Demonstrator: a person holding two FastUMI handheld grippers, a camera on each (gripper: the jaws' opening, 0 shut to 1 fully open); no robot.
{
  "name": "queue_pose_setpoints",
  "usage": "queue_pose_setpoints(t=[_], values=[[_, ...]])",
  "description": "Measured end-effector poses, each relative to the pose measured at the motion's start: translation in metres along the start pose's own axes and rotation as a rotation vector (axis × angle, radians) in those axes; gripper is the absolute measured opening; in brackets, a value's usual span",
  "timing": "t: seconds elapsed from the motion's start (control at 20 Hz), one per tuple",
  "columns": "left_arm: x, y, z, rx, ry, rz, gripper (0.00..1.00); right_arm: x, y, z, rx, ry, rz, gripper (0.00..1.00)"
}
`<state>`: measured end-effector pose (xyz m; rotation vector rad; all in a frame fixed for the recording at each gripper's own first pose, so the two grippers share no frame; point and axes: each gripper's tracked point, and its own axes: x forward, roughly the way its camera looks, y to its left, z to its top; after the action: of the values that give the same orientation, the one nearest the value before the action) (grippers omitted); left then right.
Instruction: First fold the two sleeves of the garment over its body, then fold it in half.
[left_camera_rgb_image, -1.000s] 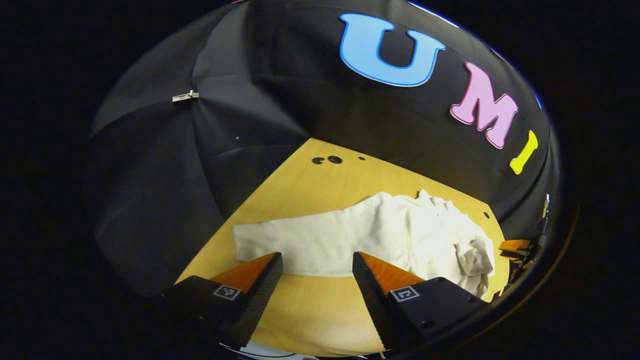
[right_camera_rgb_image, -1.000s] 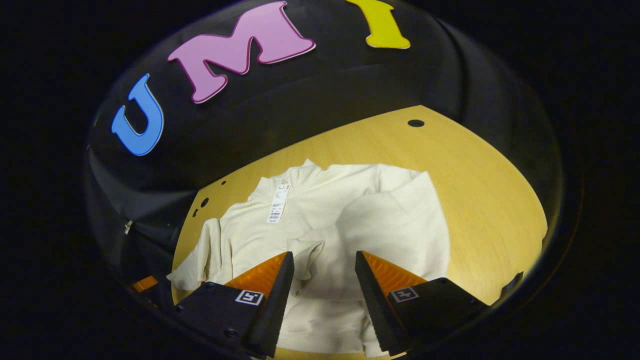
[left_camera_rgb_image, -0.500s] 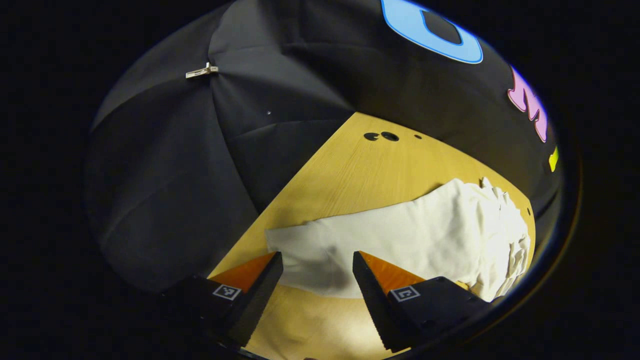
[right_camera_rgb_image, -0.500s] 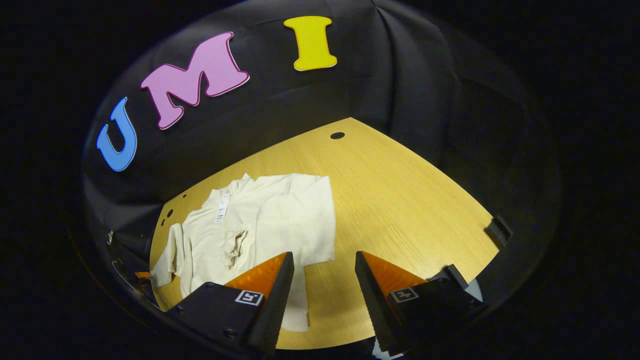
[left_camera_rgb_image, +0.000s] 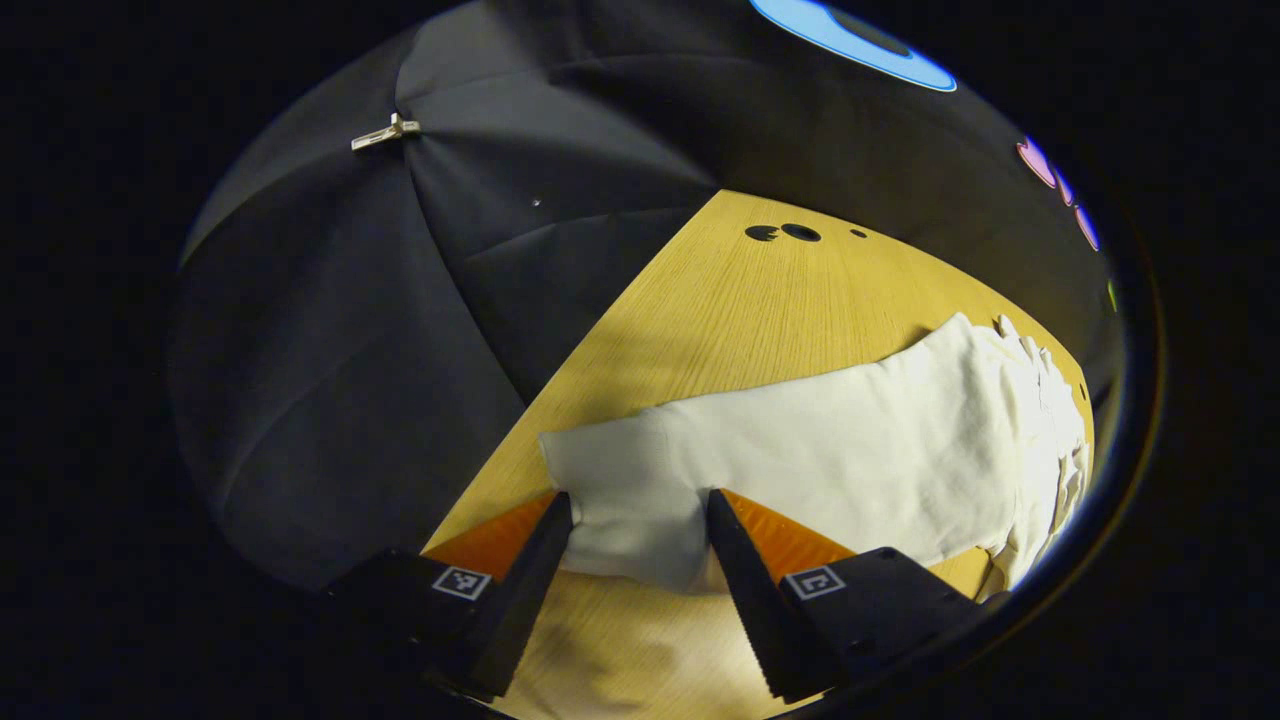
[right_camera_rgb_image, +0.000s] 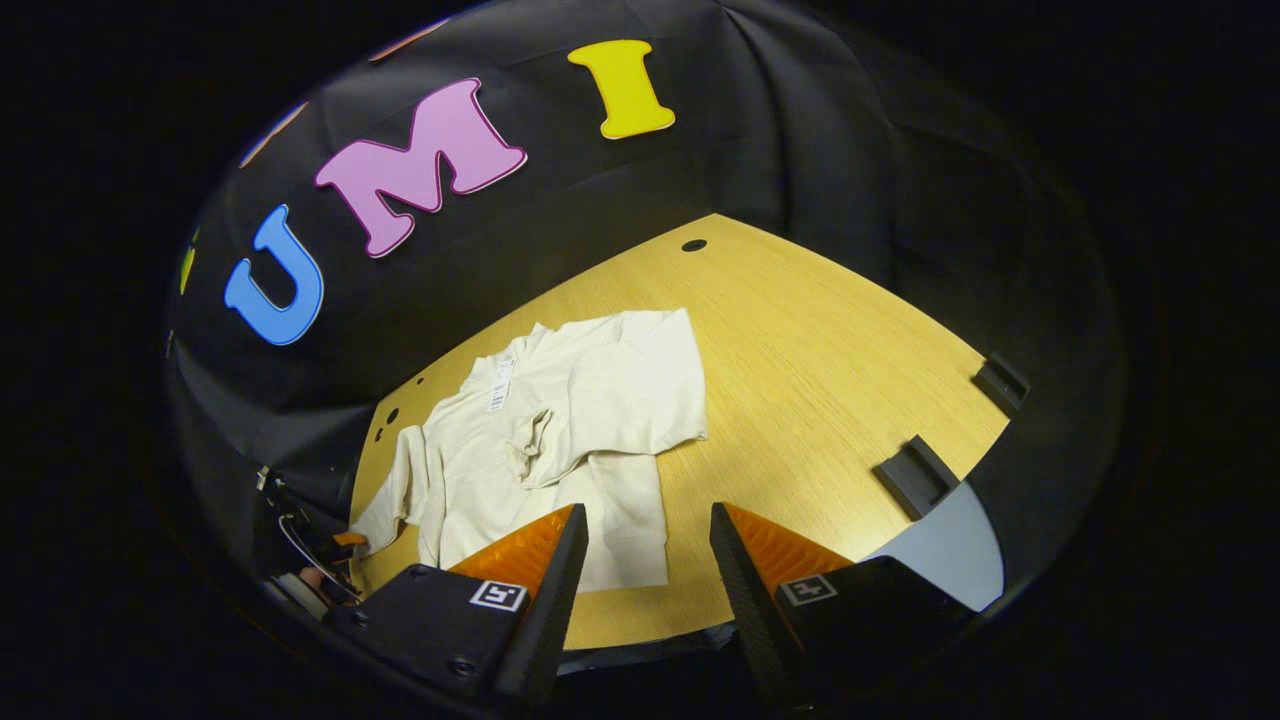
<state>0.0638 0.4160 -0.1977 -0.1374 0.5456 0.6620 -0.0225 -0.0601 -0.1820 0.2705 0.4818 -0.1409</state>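
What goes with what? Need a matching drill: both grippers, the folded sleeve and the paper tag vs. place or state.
1. left gripper
2. right gripper
3. folded sleeve
4. paper tag

A. by the collar
B. jaws open, holding nothing, up off the garment
C. lying across the garment's body
D. jaws open either side of the outstretched sleeve, at its cuff

Pairs: 1-D, 2-B, 3-C, 4-A

Black cloth wall (left_camera_rgb_image: 330, 330) behind a lit wooden table (right_camera_rgb_image: 830, 350).

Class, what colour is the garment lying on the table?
Cream white, plain; the garment shows best in the right gripper view.
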Motion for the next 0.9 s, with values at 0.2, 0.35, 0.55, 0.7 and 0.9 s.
queue_pose_setpoints(t=[0.2,0.35,0.55,0.7,0.9], values=[[0.001,-0.007,0.004,0.025,0.02,-0.018,0.37,-0.014,0.008,-0.013,0.022,0.01,0.022,0.76],[0.0,-0.01,0.005,0.038,0.005,-0.012,0.14,-0.02,0.014,-0.017,0.017,0.018,0.044,0.76],[-0.024,-0.036,-0.003,0.049,0.058,-0.05,0.07,-0.02,0.017,-0.014,-0.003,0.029,0.08,0.76],[-0.051,-0.068,0.013,0.035,0.001,-0.105,0.07,-0.014,0.019,-0.013,-0.004,0.043,0.104,0.76],[-0.102,-0.136,0.037,0.02,-0.102,-0.234,0.07,-0.002,0.022,-0.009,-0.022,0.073,0.142,0.76]])
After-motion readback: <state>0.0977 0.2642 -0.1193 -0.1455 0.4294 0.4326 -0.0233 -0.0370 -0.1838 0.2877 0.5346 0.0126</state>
